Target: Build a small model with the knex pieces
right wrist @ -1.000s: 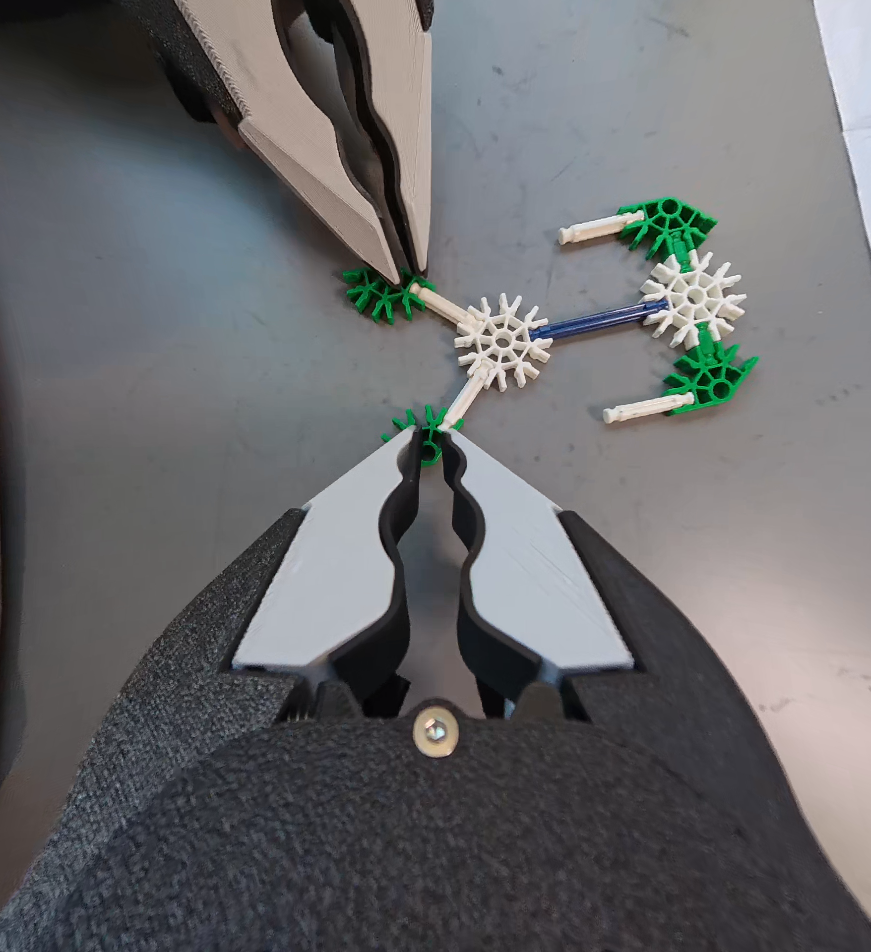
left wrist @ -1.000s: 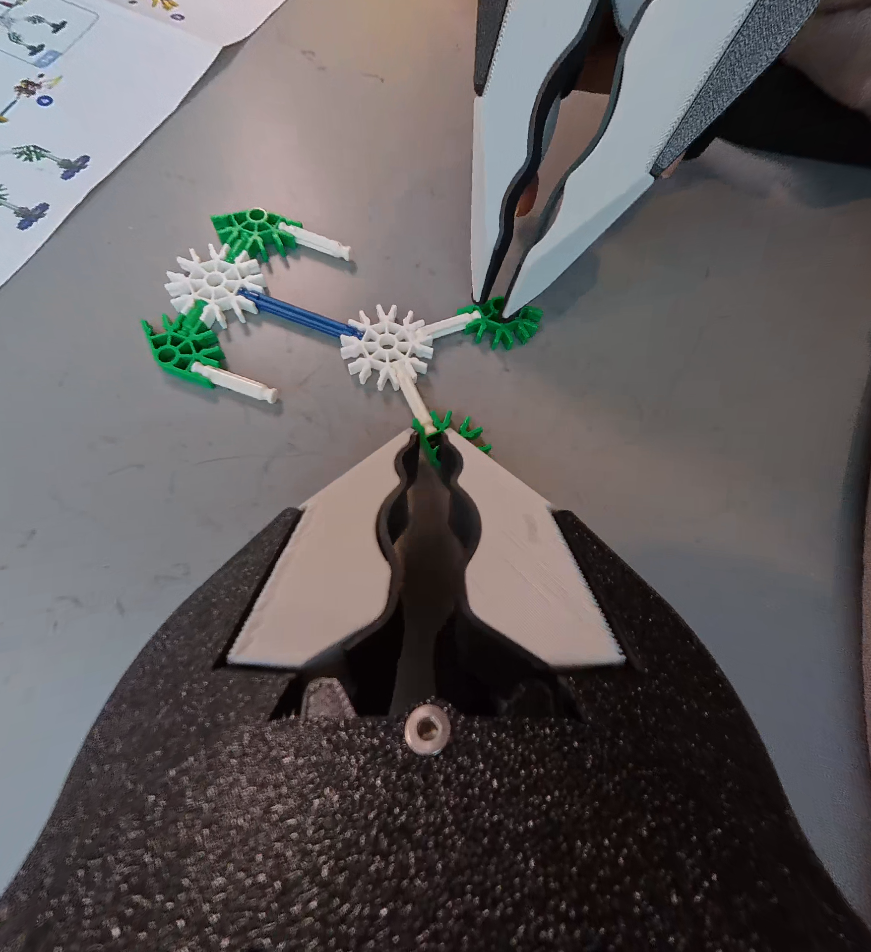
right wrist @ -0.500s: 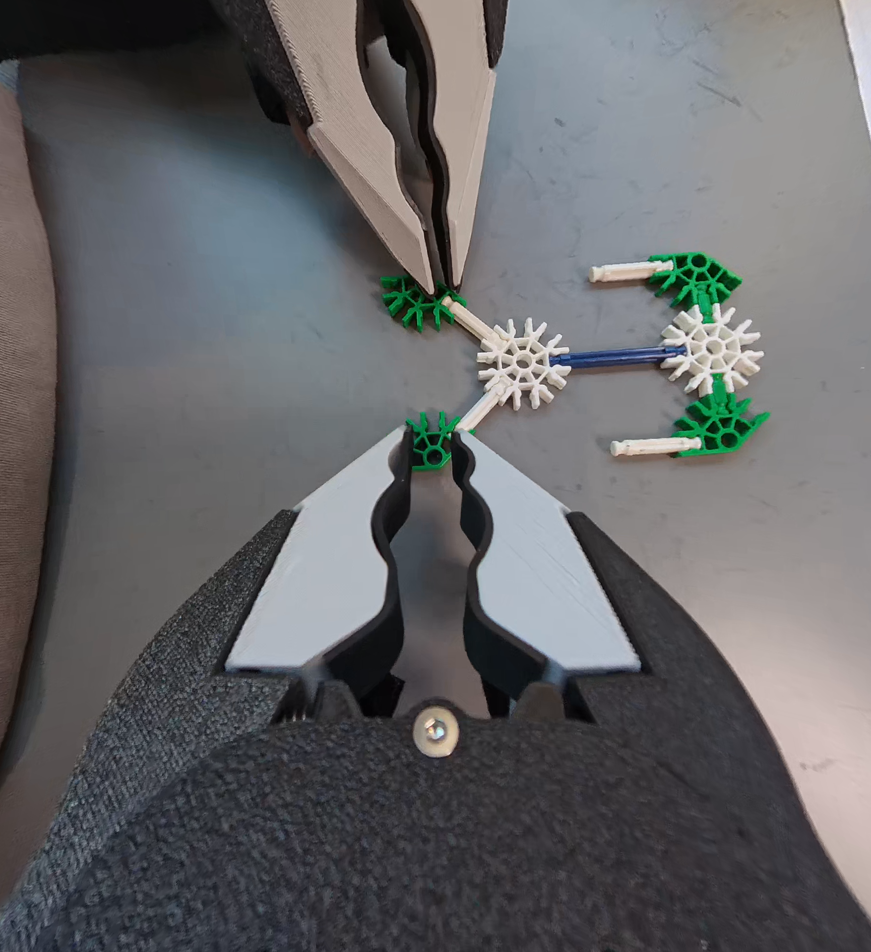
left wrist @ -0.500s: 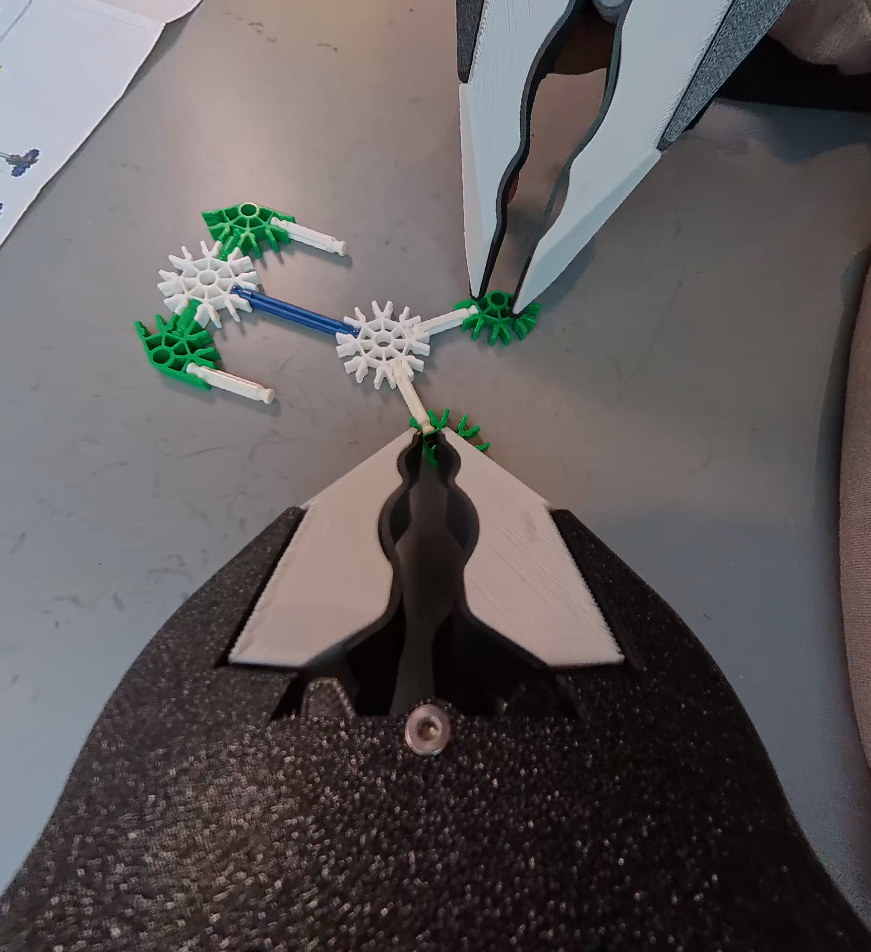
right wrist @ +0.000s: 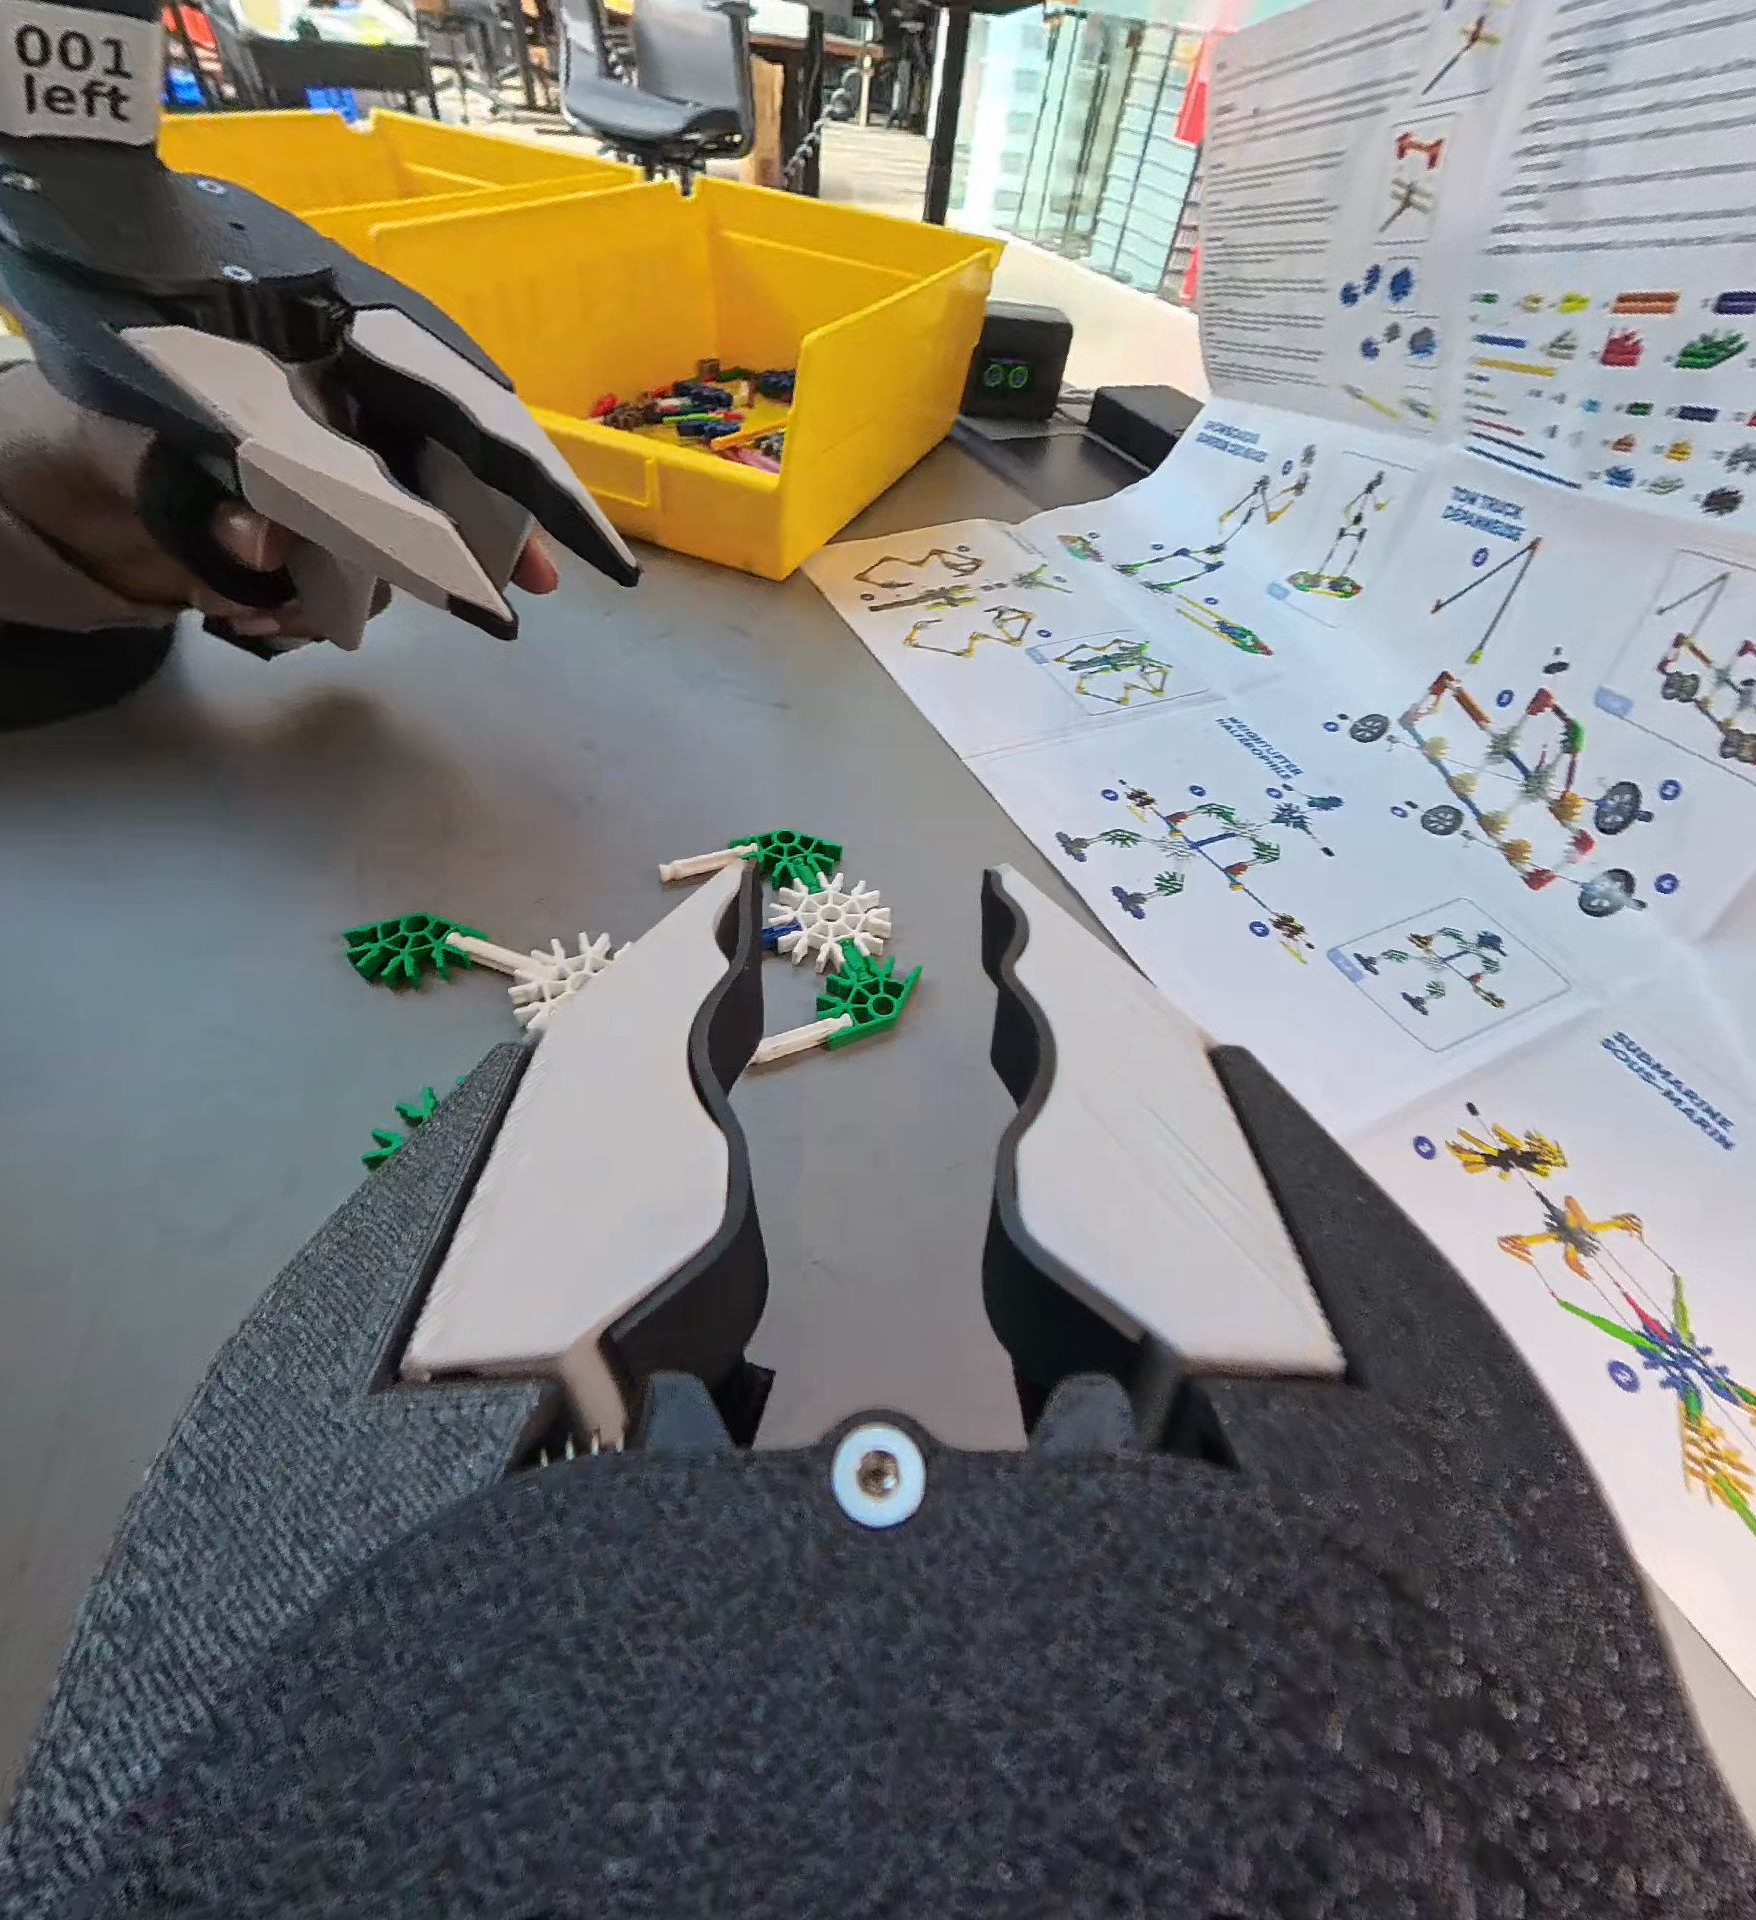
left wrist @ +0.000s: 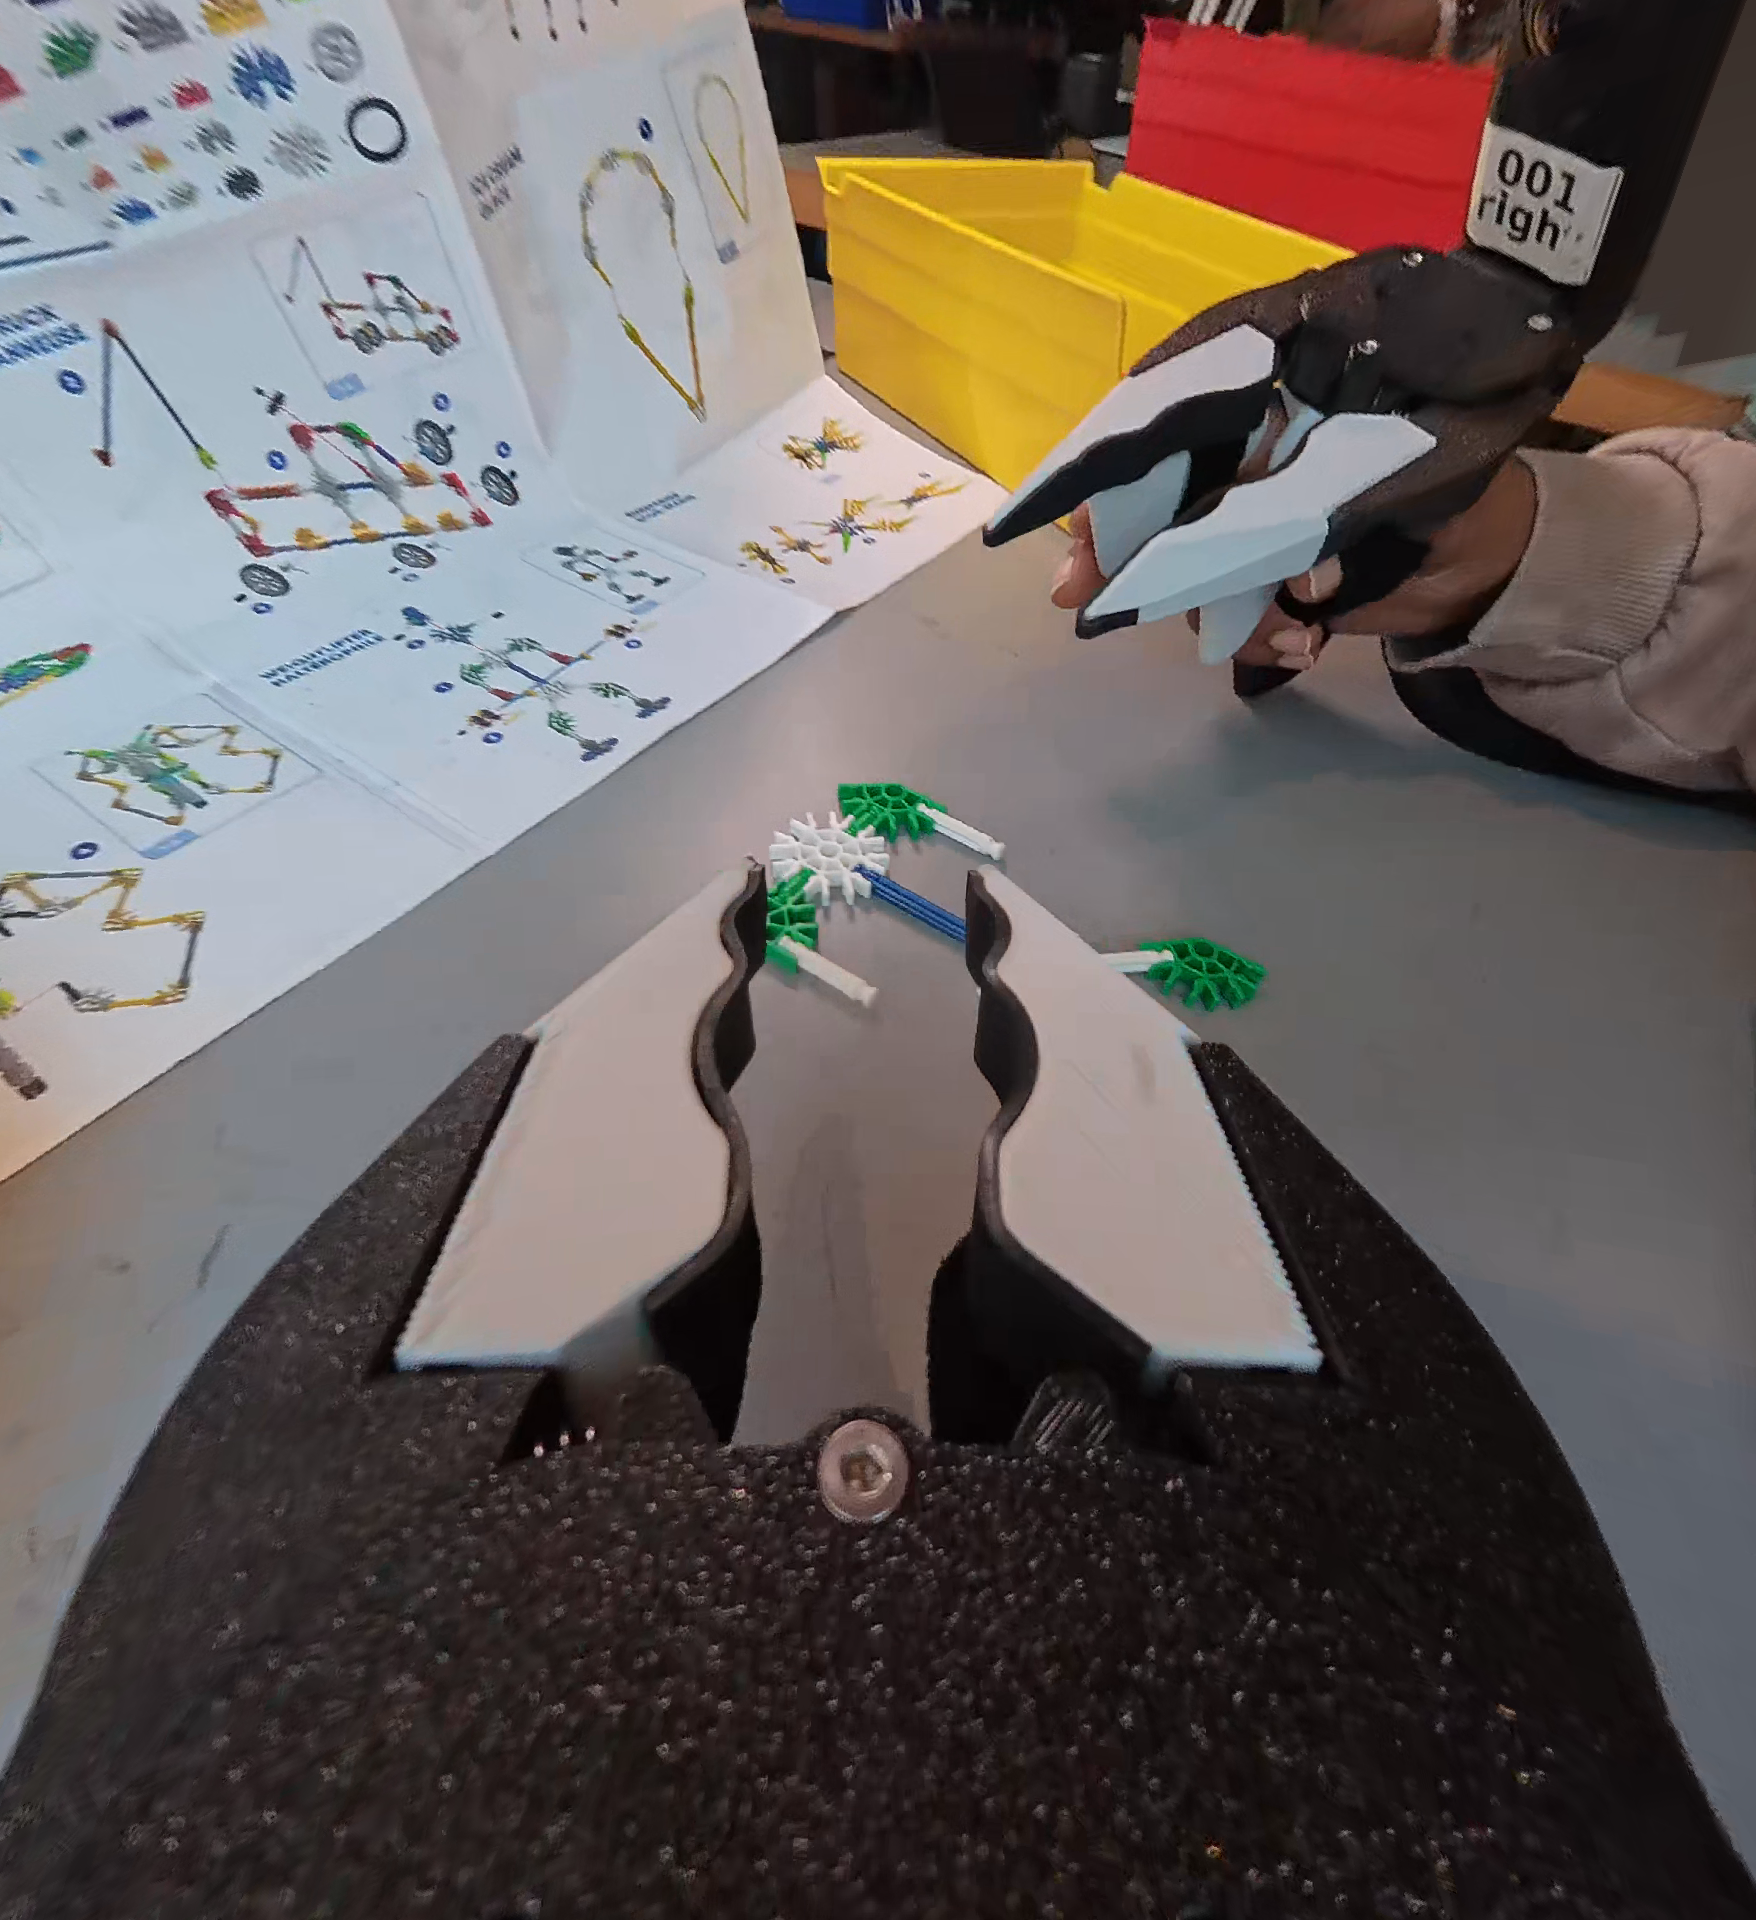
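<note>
- The left gripper [left wrist: 863, 883], grey-fingered on a black textured body, is spread wide with nothing between its fingers, raised above the grey table [left wrist: 1373, 1039].
- The right gripper [right wrist: 869, 883], of the same build, is likewise parted and empty.
- A small flat model of white snowflake-shaped connectors, green fan-shaped connectors, white rods and one blue rod [right wrist: 827, 920] lies on the table beneath both grippers, touched by neither.
- A folded white instruction sheet with coloured diagrams [left wrist: 282, 520] lies just beside the model and stands up behind it.
- Yellow plastic bins [right wrist: 749, 312] sit farther back; one holds loose coloured pieces.
</note>
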`<state>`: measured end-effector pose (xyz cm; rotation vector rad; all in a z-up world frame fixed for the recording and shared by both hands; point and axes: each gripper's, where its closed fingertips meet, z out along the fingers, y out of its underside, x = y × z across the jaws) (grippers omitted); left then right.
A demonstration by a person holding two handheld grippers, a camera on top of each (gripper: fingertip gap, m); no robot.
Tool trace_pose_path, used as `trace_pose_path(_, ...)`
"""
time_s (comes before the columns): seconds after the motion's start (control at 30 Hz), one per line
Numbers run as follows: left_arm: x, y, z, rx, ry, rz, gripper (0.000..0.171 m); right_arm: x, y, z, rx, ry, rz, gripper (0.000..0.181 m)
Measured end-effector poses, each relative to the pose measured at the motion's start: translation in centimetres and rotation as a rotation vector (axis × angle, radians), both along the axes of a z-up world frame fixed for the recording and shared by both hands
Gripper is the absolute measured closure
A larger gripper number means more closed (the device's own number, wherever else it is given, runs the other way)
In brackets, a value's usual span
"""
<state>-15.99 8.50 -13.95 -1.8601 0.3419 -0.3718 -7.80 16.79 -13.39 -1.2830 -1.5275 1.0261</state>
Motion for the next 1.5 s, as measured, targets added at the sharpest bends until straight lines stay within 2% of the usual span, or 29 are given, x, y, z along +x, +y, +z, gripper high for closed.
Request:
trace_pose_path(0.2, -2.1, 0.4, 1.1, 0.081, 0.016, 0.095, 0.129, 0.0, 0.7, 0.2, 0.016, 0.018, -0.051, 0.124)
trace_pose_path(0.53, -5.0, 0.7, 2.0, 0.168, 0.095, 0.199, 0.139, 0.1, 0.1, 0.2, 0.049, 0.021, -0.033, 0.136)
trace_pose_path(0.63, -6.4, 0.6, 2.9, 0.216, 0.130, 0.252, 0.142, 0.1, -0.2, 0.1, 0.060, 0.014, -0.021, 0.136)
trace_pose_path(0.73, -9.3, 0.0, 5.2, 0.295, 0.183, 0.363, 0.142, 0.1, -0.3, 0.0, 0.069, 0.009, -0.018, 0.137)
trace_pose_path(0.9, -18.1, -3.6, 11.4, 0.371, 0.212, 0.635, 0.142, 0.1, -0.2, 0.1, 0.059, 0.015, -0.021, 0.142)
trace_pose_path(1.0, -23.4, -5.3, 12.9, 0.236, 0.232, 0.693, 0.141, 0.1, -0.1, 0.1, 0.058, 0.017, -0.026, 0.143)
trace_pose_path(1.07, -26.2, -5.4, 12.2, 0.077, 0.237, 0.655, 0.141, 0.1, -0.1, 0.0, 0.064, 0.010, -0.027, 0.144)
trace_pose_path(1.17, -30.4, -5.3, 8.8, -0.227, 0.317, 0.609, 0.139, 0.1, -0.2, -0.3, 0.084, -0.009, -0.027, 0.145)
trace_pose_path(1.27, -32.9, -6.0, 4.0, -0.539, 0.430, 0.511, 0.140, 0.1, -0.2, -0.5, 0.098, -0.017, -0.030, 0.146)
trace_pose_path(1.4, -33.5, -7.9, -0.9, -0.882, 0.604, 0.307, 0.143, 0.1, 0.0, -0.4, 0.087, -0.013, -0.040, 0.147)
trace_pose_path(1.5, -32.6, -9.3, -3.3, -1.088, 0.682, 0.148, 0.143, 0.1, 0.1, -0.4, 0.076, -0.012, -0.041, 0.148)
